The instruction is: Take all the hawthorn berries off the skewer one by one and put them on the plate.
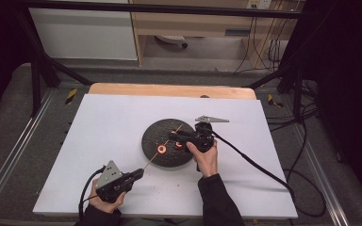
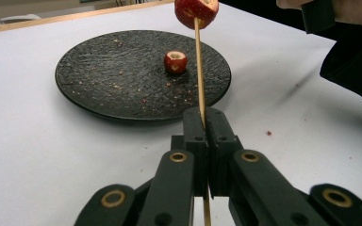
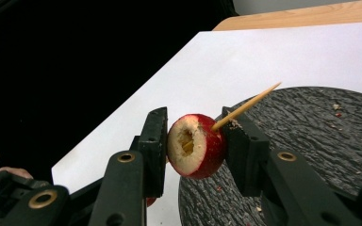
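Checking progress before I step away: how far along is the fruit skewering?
Done: one cored red fruit already has the wooden skewer through it. In hand: the left hand-held gripper clamps the skewer's end, and the right hand-held gripper squeezes that fruit. Left: a second cored fruit waits on the black plate.

- We see a lab or test workspace, not a home or kitchen.
- A white rectangular board (image 1: 122,141) lies on a pale wooden tabletop (image 1: 169,89), framed by black metal struts (image 1: 42,66).
- Silver aluminium rails (image 1: 9,155) run along grey carpeted flooring (image 1: 9,103) on both sides.
- Loose black cables (image 1: 268,52) hang near a pale wooden cabinet (image 1: 193,23) behind the table.
- Yellow-and-black hazard tape strips (image 1: 70,95) mark the floor at the table's far corners.
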